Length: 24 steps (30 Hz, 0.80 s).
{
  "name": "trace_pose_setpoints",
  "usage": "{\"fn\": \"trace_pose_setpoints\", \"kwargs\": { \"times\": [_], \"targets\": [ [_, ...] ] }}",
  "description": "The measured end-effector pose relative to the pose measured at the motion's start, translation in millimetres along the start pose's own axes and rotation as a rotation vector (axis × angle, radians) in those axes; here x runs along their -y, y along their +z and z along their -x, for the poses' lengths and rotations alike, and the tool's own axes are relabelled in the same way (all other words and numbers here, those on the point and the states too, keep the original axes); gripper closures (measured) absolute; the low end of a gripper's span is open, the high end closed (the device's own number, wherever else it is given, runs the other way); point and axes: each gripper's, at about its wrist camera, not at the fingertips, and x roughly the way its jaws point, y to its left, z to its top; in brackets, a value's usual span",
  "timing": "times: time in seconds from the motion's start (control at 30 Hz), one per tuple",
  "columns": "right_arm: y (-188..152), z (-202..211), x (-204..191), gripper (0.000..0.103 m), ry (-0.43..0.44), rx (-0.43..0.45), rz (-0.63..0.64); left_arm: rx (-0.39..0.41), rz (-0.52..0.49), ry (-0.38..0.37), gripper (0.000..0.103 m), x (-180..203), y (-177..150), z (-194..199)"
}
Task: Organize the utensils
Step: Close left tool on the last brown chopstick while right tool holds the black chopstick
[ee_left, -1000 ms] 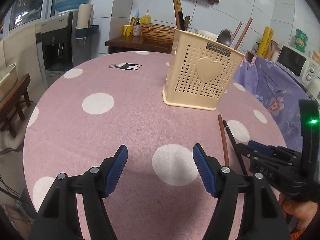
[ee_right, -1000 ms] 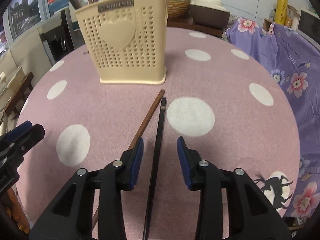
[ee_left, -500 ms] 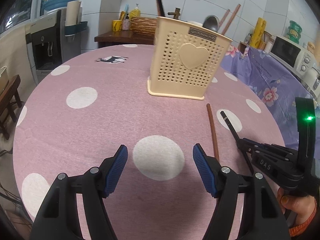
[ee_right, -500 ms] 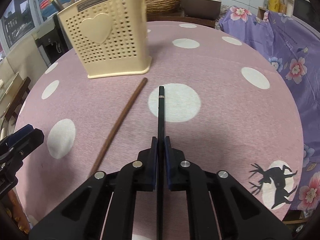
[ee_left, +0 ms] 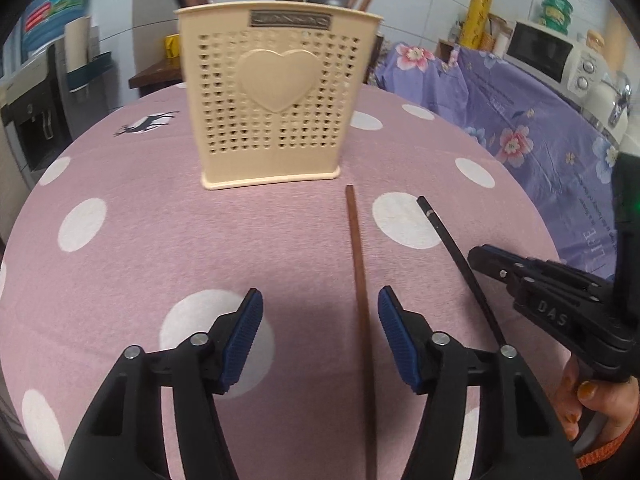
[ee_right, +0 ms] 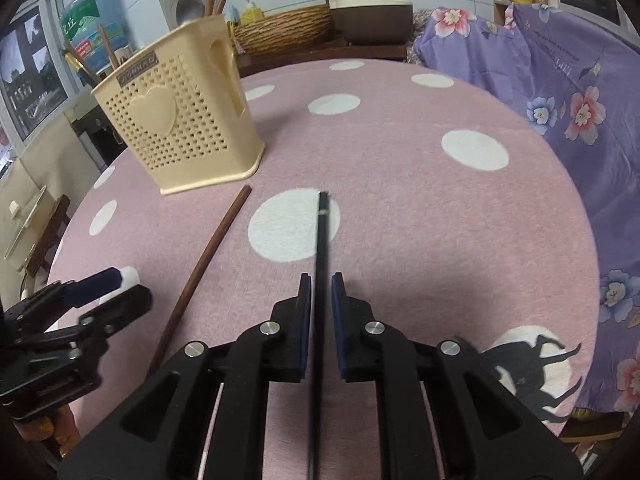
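A cream perforated utensil holder (ee_left: 276, 100) with a heart on its front stands on the pink polka-dot table (ee_left: 120, 240); it also shows in the right wrist view (ee_right: 180, 128). Several chopsticks and a ladle stick out of it. A brown chopstick (ee_left: 360, 280) lies on the table between the fingers of my open left gripper (ee_left: 320, 332), close to the right finger; it also shows in the right wrist view (ee_right: 208, 256). My right gripper (ee_right: 320, 292) is shut on a black chopstick (ee_right: 322, 232) and holds it pointing forward; the black chopstick also shows in the left wrist view (ee_left: 456, 252).
A purple flowered cloth (ee_right: 560, 80) covers furniture to the right of the table. A side table behind holds a wicker basket (ee_right: 284, 32) and a pot (ee_right: 372, 12). A microwave (ee_left: 548, 52) sits at the far right, a water dispenser (ee_left: 36, 92) at the left.
My right gripper closed on the black chopstick and lifted its tip away from the brown one. My left gripper moved right and forward, so the brown chopstick now lies between its fingers.
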Motion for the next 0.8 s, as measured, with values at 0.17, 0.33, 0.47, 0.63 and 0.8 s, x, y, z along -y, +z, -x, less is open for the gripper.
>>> {"fn": "trace_pose_setpoints", "kwargs": {
  "times": [0.17,0.33,0.47,0.63,0.8],
  "targets": [
    [6,7,9,0.065,-0.01,0.021,-0.006,-0.044,-0.031,-0.003,0.055,14,15,-24],
    [6,5,13,0.065,-0.006,0.012,-0.012,-0.053,-0.055,0.04,0.072,23,27,-46],
    [6,2,12,0.065,-0.005,0.005,0.0,-0.065,-0.079,0.051,0.075,28,39,-57],
    [13,-3,6,0.065,0.007,-0.004,0.024,-0.083,-0.082,0.076,0.089,26,51,-65],
    [20,-19,-5,0.065,0.026,-0.044,0.071,-0.098,-0.077,0.074,0.094,22,53,-65]
  ]
}}
